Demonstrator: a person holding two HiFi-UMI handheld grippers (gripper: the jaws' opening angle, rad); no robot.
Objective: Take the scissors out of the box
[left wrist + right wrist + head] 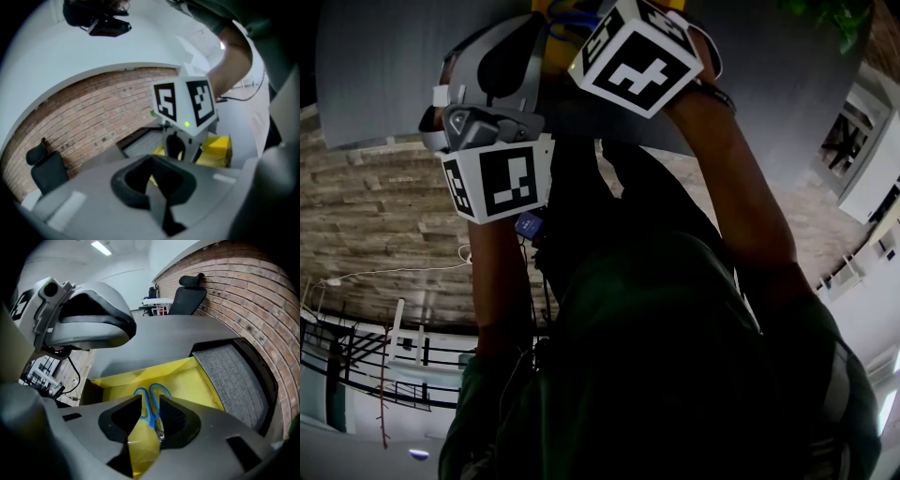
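Blue-handled scissors (161,391) lie in an open yellow box (192,378) on a grey table. My right gripper (150,400) points steeply down into the box and is open. The scissors lie in the gap between its dark fingers, close to the right-hand one, and the pads are not pressing on them. In the left gripper view my left gripper (153,161) is held off to the side, its fingertips together with nothing between them. That view also shows the right gripper's marker cube (185,108) above the yellow box (219,149). The head view shows only both marker cubes; the box is hidden.
A grey fabric mat (234,380) in a dark frame lies just right of the box, along a brick wall (262,305). A black office chair (187,294) stands at the table's far end. The left gripper's body (89,324) hangs over the table's left side.
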